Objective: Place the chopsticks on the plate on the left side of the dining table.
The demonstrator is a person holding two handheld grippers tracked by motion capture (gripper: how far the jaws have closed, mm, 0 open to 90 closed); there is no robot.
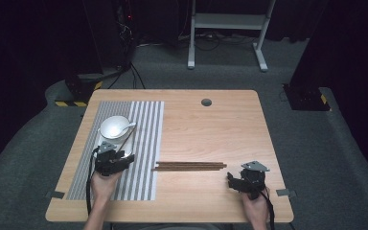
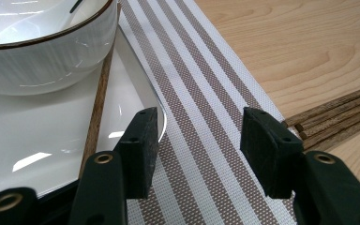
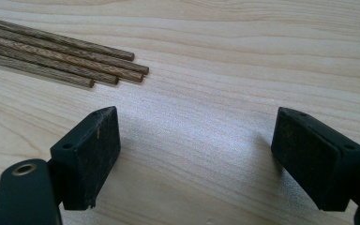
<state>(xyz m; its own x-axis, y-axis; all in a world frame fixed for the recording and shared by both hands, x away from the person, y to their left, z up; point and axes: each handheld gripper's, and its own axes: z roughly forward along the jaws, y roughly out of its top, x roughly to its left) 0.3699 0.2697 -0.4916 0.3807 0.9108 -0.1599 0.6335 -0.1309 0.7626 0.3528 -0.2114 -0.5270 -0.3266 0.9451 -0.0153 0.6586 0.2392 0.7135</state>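
- The right gripper point(image 1: 233, 180) rests near the table's point(image 1: 211, 124) front right corner, held by a hand; its jaws stand wide apart over bare wood with nothing between them
- The left gripper point(image 1: 124, 160) lies over the striped placemat point(image 1: 146, 143), jaws parted and empty, its left jaw just beside the rim of the white tray point(image 2: 37, 136)
- Between the two grippers lie the wooden chopsticks point(image 1: 189, 166), side by side, one end touching the placemat's edge, the other near the right gripper
- Farther back, a white bowl point(image 1: 114, 127) sits on the tray with a white spoon point(image 1: 124, 128) in it
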